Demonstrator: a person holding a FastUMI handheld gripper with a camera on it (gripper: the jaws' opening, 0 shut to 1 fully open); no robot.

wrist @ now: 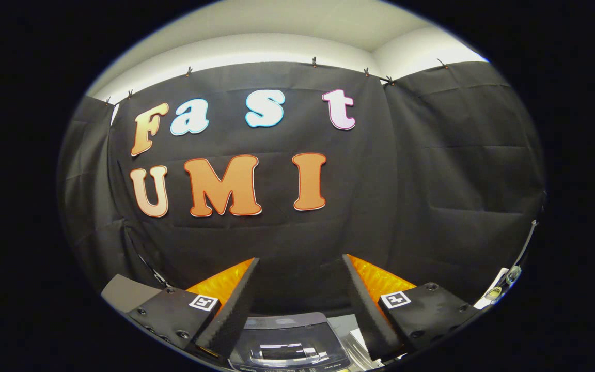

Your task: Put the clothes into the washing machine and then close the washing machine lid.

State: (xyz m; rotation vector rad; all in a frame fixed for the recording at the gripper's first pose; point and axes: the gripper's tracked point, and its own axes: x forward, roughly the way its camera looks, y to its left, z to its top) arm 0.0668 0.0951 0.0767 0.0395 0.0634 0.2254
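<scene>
Washing machine seen low between the fingers, dark glossy lid lying closed on it, gripper held spread apart with nothing grasped, black cloth wall hung beyond, white wall above.

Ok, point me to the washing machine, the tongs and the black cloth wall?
Dark glossy-lidded washing machine point(284, 351): gripper view, on its lid, between the fingers.
Tongs point(300, 276): gripper view, midway between the fingertips, which stand open on nothing.
Black cloth wall point(432, 181): gripper view, on a bare panel.
</scene>
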